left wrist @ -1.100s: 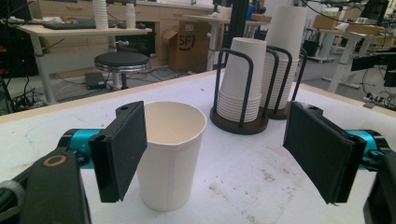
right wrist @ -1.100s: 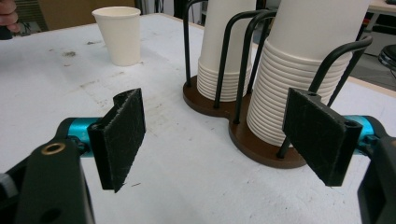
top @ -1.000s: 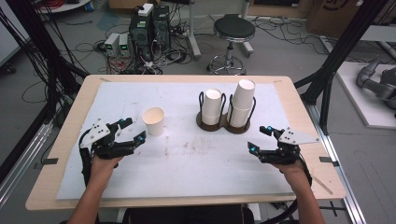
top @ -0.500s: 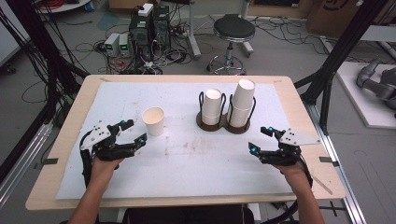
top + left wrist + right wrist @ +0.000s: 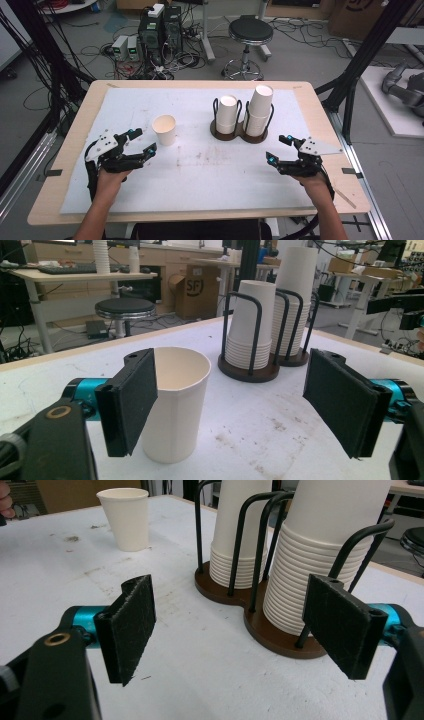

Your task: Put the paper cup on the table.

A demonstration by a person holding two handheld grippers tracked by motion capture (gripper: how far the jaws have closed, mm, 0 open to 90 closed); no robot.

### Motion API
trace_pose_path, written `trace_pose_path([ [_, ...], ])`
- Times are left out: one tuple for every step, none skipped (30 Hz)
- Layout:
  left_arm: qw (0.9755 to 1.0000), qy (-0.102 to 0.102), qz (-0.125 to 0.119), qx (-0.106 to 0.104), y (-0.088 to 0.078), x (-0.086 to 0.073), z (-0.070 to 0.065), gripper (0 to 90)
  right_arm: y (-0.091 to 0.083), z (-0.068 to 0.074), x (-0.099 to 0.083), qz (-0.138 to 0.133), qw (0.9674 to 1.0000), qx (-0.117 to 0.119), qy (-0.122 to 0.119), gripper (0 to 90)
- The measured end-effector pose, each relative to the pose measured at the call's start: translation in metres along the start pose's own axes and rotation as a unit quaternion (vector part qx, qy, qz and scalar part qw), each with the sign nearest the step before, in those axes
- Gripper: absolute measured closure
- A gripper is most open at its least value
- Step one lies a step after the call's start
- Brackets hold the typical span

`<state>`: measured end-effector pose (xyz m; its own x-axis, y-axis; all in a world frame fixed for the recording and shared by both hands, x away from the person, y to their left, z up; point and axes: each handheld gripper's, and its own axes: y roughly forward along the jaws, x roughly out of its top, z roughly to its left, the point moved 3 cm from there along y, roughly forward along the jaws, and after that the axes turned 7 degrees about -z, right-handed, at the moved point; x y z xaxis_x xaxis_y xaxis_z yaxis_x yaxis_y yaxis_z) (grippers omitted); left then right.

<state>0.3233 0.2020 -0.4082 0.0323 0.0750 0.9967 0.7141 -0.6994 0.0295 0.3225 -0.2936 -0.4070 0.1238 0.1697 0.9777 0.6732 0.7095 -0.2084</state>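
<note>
**Two hand-held grippers at rest before a single paper cup and a cup rack.**

Nothing has shifted over the last moment: your left hand-held gripper (image 5: 141, 141) and right hand-held gripper (image 5: 278, 149) sit where they were, jaws wide and holding nothing, so the pick-up appears not yet begun. The single paper cup (image 5: 164, 130) stands upright on the desk (image 5: 75, 150), left of centre and just beyond the left jaws; in the left gripper view the cup (image 5: 175, 402) lies partly behind the left pad, apart from it. The two stacks of paper cups (image 5: 245, 114) stand in the wire cup rack (image 5: 239, 132) toward the far edge, right of centre. The white mat (image 5: 210, 170) lies bare between your hands along the near edge, leaving free room there; the rack's wire posts likely limit approach from the right.
</note>
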Motion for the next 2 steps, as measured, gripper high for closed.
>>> trace_pose_path([
  [1.0000, -0.001, 0.001, 0.002, -0.0002, -0.0005, 0.0003, 21.5, 0.0003, -0.0003, 0.0000, 0.000, 1.0000, -0.001, -0.001, 21.8],
  [1.0000, 0.000, 0.003, 0.002, -0.0006, -0.0009, 0.0009, 21.5, 0.0005, -0.0007, 0.0001, -0.002, 1.0000, -0.001, -0.003, 21.8],
])
